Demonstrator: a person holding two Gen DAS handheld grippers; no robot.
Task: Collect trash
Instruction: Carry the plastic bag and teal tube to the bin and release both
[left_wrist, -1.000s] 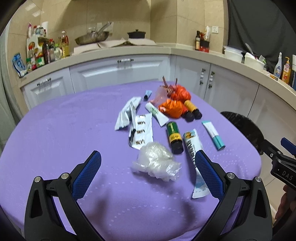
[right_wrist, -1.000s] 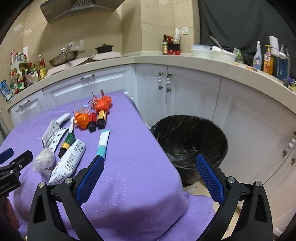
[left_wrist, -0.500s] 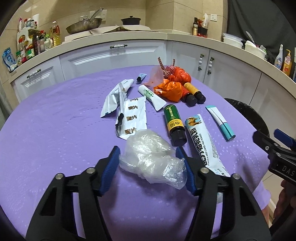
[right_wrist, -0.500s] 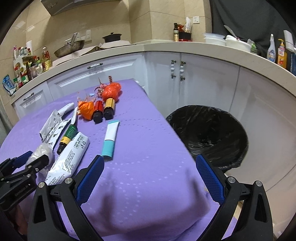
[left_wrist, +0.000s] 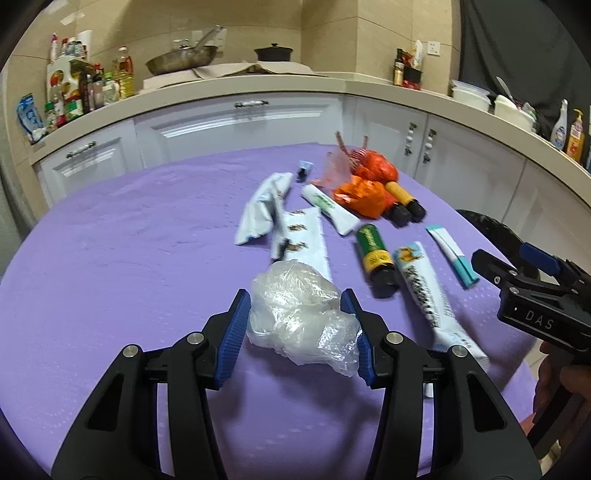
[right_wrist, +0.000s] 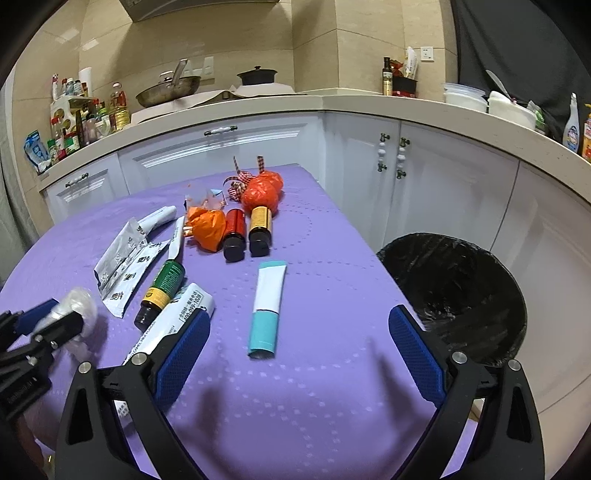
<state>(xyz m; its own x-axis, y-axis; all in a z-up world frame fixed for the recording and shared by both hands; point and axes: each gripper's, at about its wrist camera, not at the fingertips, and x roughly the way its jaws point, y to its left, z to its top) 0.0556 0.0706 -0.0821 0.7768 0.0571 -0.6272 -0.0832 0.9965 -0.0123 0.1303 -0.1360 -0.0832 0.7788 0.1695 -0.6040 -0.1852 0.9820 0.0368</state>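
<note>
The left gripper (left_wrist: 297, 332) is pinching the crumpled clear plastic wad (left_wrist: 301, 319) on the purple table (left_wrist: 122, 258), securing it for lifting. The right gripper (right_wrist: 295, 349), fingers spread and empty, is hovering near the teal tube (right_wrist: 267, 304), the black bin (right_wrist: 465, 291) standing alongside for disposal.

Crumpled clear plastic bag (left_wrist: 301, 312): thin, glossy, wrinkled film. Surface (left_wrist: 122, 258): matt purple cloth with dotted embossing. Left gripper (left_wrist: 297, 332): matt black plastic frame, metal screws; fingers (left_wrist: 236, 328) faced with ribbed blue pads. Bin liner (right_wrist: 458, 291): glossy black film. Green bottle (right_wrist: 162, 291): shiny. Teal-and-white tube (right_wrist: 267, 306): smooth, satin plastic.
</note>
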